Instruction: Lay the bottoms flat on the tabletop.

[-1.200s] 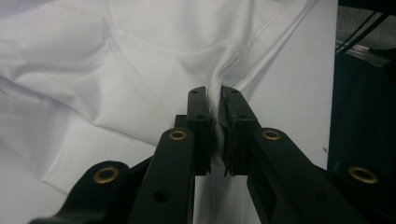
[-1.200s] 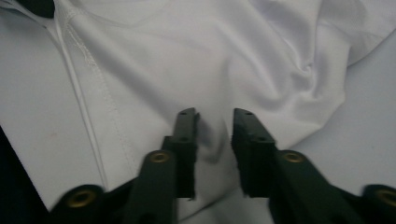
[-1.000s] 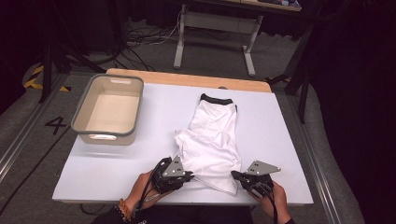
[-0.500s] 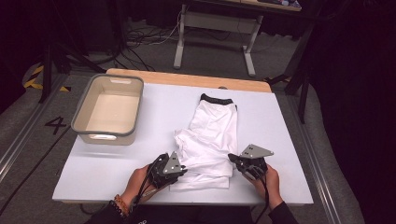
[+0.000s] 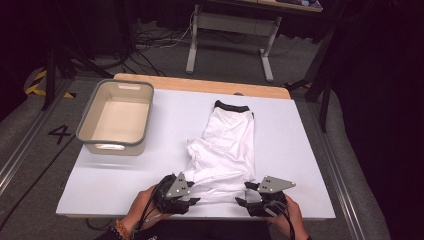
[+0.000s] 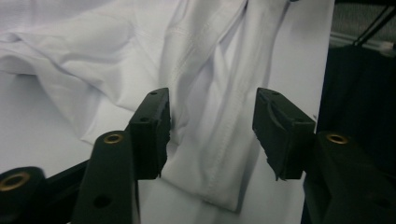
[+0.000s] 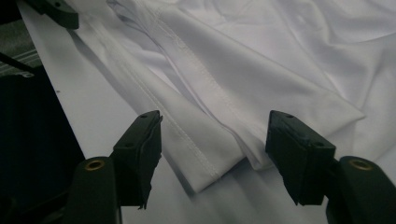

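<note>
Both tools have pulled back to the near hem, jaws just opened, releasing the white garment [image 5: 227, 150]: left tool [image 6: 210, 130], right tool [image 7: 215, 149]. Fold laid; next, regrip for another fold.

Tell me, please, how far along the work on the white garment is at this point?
Partly done: the white garment lies lengthwise on the table, its near hem drawn to the front edge, though the left side is bunched. In hand: the left gripper and right gripper have just been opening; the hem lies between their jaws, unpressed. Left: probably smoothing, further folding, and perhaps moving it to the empty bin.
</note>
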### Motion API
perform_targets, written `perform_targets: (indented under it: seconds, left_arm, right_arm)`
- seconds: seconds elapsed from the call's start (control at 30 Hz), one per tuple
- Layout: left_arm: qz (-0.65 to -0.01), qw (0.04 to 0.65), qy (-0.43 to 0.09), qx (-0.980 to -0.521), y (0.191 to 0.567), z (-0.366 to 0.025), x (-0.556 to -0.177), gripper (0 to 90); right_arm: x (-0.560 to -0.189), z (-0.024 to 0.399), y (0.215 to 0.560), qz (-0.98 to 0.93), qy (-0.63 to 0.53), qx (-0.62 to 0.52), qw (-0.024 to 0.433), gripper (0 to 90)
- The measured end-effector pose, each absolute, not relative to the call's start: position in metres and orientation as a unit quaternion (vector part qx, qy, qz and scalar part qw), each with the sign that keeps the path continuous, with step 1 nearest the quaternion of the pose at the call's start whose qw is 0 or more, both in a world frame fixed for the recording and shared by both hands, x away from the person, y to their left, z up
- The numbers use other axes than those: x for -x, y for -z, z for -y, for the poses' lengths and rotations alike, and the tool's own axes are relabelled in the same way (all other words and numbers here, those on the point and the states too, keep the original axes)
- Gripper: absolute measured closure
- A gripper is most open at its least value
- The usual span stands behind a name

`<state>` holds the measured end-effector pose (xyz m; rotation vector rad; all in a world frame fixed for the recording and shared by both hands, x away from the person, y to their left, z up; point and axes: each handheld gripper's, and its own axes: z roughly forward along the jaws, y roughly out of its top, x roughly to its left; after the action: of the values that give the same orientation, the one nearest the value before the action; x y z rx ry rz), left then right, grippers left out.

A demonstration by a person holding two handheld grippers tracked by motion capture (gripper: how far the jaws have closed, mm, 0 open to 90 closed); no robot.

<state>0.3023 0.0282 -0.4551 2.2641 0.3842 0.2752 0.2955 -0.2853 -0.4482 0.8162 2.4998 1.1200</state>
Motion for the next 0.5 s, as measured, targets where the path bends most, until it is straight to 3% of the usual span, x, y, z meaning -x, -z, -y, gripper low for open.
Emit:
perform_targets:
  seconds: [0.07,0.2,0.3,0.33,0.37,0.4,0.5]
  left_arm:
    - [-0.155,0.391,-0.116,-0.900,0.459,-0.024,-0.305,46.9]
    - [-0.162,0.387,-0.106,-0.902,0.463,-0.020,-0.311,51.6]
    - [-0.166,0.388,-0.096,-0.901,0.462,-0.020,-0.313,63.6]
    - [-0.161,0.391,-0.077,-0.903,0.462,-0.020,-0.314,74.2]
    - [-0.158,0.392,-0.071,-0.904,0.463,-0.020,-0.314,82.9]
    - [-0.160,0.392,-0.068,-0.904,0.462,-0.020,-0.313,86.0]
    - [-0.159,0.398,-0.050,-0.902,0.462,-0.019,-0.307,87.6]
  right_arm:
    - [-0.300,0.283,0.452,-0.869,-0.378,-0.286,0.142,38.9]
    - [-0.305,0.284,0.456,-0.871,-0.374,-0.285,0.145,58.8]
    - [-0.303,0.286,0.455,-0.876,-0.376,-0.272,0.136,77.7]
    - [-0.302,0.286,0.454,-0.876,-0.374,-0.272,0.135,84.2]
    - [-0.301,0.287,0.453,-0.879,-0.369,-0.269,0.135,86.5]
    - [-0.301,0.288,0.452,-0.882,-0.368,-0.264,0.129,87.0]
    - [-0.294,0.295,0.447,-0.887,-0.368,-0.257,0.104,87.8]
